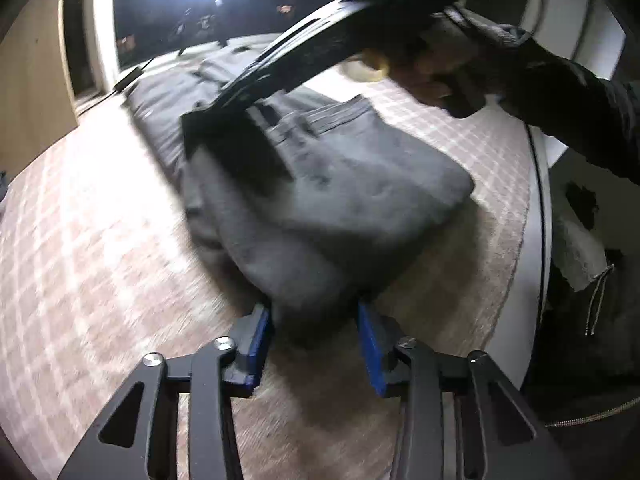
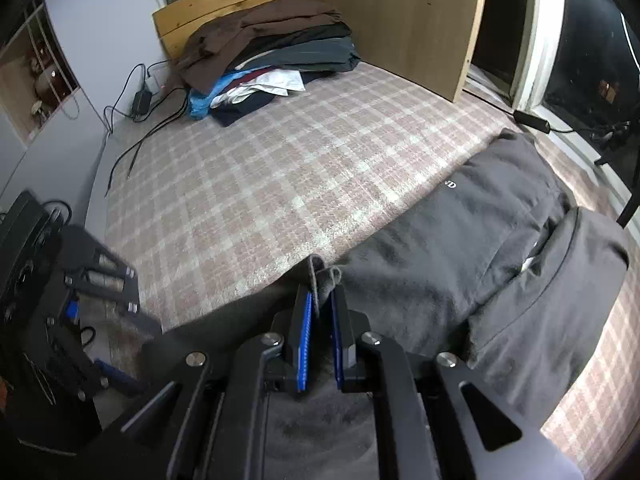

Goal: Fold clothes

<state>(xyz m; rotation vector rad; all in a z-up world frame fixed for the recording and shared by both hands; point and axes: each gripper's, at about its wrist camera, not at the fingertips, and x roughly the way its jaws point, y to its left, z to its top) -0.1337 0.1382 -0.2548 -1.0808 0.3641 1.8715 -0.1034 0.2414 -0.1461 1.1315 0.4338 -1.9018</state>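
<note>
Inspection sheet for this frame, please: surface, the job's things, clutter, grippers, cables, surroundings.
Surface: plaid bedcover, mostly bare in the middle.
Job's things: grey garment lying partly folded near the bed's edge.
Clutter: clothes pile at the far end against a wooden headboard.
Grippers: right gripper shut on a garment edge; left gripper has grey cloth between its pads, grip unclear through blur.
Cables: black cables with an adapter by the pile; another adapter at the window sill.
Surroundings: wooden wardrobe panel, dark window, grey wall.
</note>
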